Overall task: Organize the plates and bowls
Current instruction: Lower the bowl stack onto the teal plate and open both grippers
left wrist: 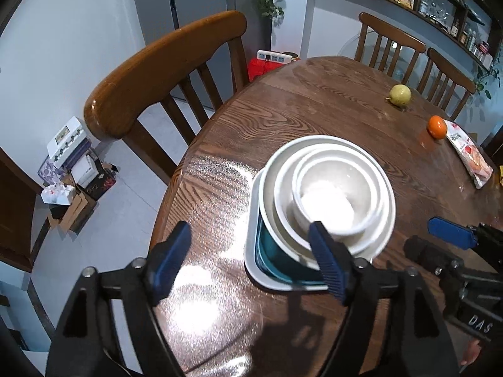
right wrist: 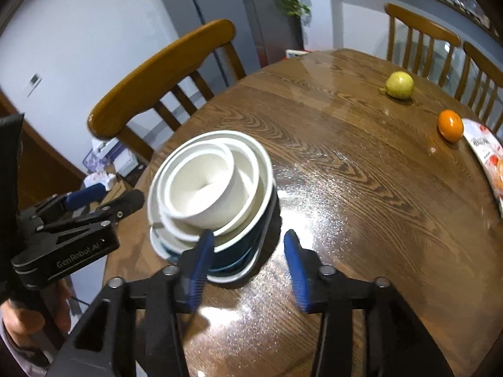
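Upright, nested bowls (left wrist: 330, 194) on plate (left wrist: 251, 260) — mouths up, claws agape

A: Stack layout?
B: Small bowl (left wrist: 336, 201) in mid bowl (left wrist: 374, 188), in large bowl (left wrist: 388, 220), on plate (left wrist: 251, 251), near worktop (left wrist: 330, 100) edge.
A: Fruit?
B: Pear (left wrist: 400, 95), orange (left wrist: 437, 126) far right, behind stack.

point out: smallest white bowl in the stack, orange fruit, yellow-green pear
Smallest white ceramic bowl (left wrist: 333, 201), left wrist view, inner bottom.
Round orange fruit (right wrist: 450, 129), right wrist view, centre of skin.
Yellow-green pear (right wrist: 400, 84), right wrist view, middle of body.
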The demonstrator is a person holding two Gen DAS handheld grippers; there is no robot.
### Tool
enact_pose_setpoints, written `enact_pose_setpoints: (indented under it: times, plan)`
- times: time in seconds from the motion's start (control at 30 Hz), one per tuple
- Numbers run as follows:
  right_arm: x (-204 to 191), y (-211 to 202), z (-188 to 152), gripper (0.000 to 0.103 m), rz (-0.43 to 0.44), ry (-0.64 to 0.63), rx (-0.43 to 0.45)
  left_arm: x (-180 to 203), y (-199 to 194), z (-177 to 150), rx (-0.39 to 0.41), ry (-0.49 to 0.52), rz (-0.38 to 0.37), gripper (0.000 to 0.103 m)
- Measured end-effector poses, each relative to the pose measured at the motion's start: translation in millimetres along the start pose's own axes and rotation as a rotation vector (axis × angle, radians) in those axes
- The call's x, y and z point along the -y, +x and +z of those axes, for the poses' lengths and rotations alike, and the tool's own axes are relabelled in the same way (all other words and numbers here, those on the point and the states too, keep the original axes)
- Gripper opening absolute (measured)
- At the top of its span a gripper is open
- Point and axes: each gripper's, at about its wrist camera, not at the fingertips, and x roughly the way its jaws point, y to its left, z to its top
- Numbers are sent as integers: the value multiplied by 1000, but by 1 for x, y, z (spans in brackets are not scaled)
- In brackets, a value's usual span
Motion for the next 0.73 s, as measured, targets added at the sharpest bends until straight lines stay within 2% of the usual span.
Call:
enact_pose_setpoints:
  times: [0.07,0.13,0.2,0.4,0.73]
  plan:
    - [-6,-2,-4,55,3,-36,2,1,-5,-4,4,6,-5,85]
    - [-12,-6,-10,57,2,-81,12,3,-11,-9,6,10,-1,97]
    - [-17,-9,-15,58,-5,-111,19,3,-17,-13,16,9,-3,101]
    - [-24,-12,-24,59,6,-146,16,-1,-27,-23,25,-27,1,102]
    - [-34,-20,-31,59,16,-172,31,0,-40,-37,61,-34,69,102]
